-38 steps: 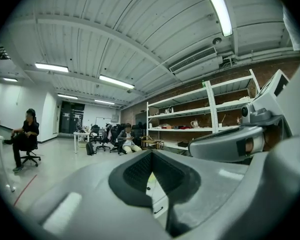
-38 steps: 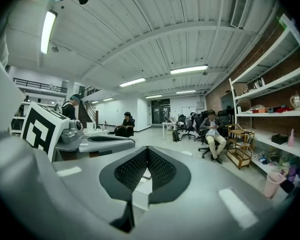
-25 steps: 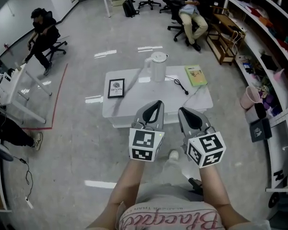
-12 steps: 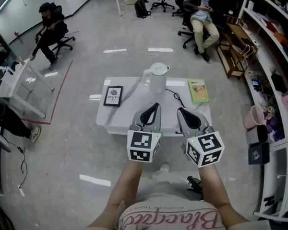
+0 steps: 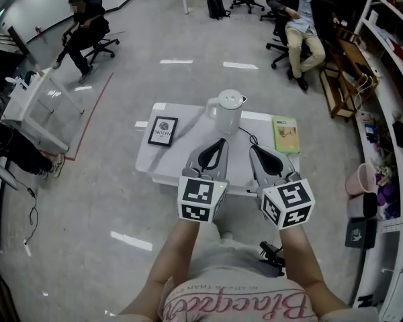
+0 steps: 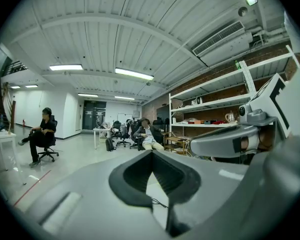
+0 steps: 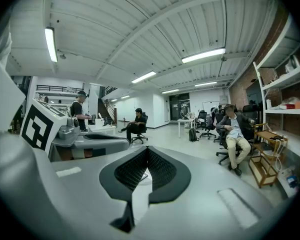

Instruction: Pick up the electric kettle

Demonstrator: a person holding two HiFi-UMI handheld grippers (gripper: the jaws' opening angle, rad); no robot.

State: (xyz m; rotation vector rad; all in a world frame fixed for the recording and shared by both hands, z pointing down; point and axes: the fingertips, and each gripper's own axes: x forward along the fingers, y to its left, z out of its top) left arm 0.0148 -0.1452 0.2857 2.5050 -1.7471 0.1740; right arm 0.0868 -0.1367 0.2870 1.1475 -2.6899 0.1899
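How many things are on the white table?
4: kettle far middle, framed picture left, green book right, black cable between kettle and book. The left gripper and right gripper may hide more.

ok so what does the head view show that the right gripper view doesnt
Only the head view: the electric kettle and green book on the white table. Only the right gripper view: ceiling lights, and a close look at the pads meeting with nothing between. Both: the right gripper and the seated person on an office chair.
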